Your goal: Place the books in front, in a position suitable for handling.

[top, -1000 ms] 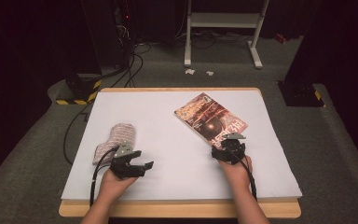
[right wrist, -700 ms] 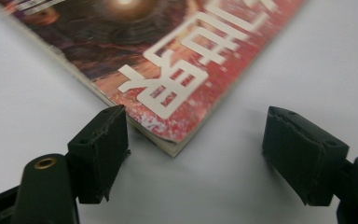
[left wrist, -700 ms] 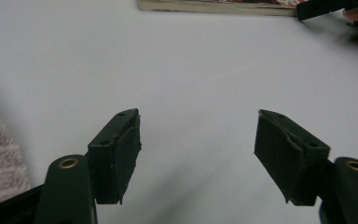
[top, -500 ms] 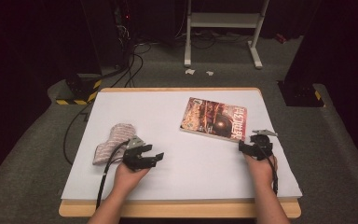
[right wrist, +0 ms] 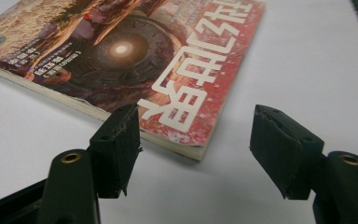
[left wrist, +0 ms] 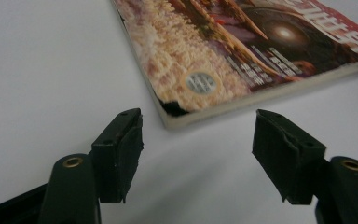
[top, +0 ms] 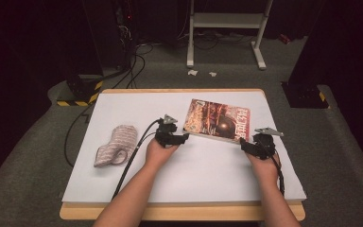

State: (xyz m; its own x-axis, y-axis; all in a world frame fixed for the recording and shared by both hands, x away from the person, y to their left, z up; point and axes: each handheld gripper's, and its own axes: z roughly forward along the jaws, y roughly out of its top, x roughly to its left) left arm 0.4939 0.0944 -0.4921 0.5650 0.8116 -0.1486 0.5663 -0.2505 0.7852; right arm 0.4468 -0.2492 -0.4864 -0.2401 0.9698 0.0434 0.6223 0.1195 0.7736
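A book with a red cover (top: 217, 120) lies flat on the white tabletop (top: 208, 175), right of centre. My left gripper (top: 183, 137) is at its near left corner, jaws apart, pointing at the book. In the left gripper view that book corner (left wrist: 177, 109) lies just ahead of the gripper (left wrist: 198, 128). My right gripper (top: 246, 144) is at the near right corner. The book corner (right wrist: 186, 140) lies just short of the gap of that gripper (right wrist: 196, 121). Both pairs of jaws have just been closing a little; no pad touches the book.
A striped grey cloth (top: 116, 144) lies at the table's left, with the left gripper's cable (top: 132, 158) running beside it. The wooden table edge (top: 179, 213) is near the person. Beyond the table are floor cables (top: 137, 61), a metal stand (top: 227, 28) and dark equipment.
The left hand moved right, from the cloth to the book's near left corner. The right hand shifted right to the near right corner. The book turned to lie squarer to the table.
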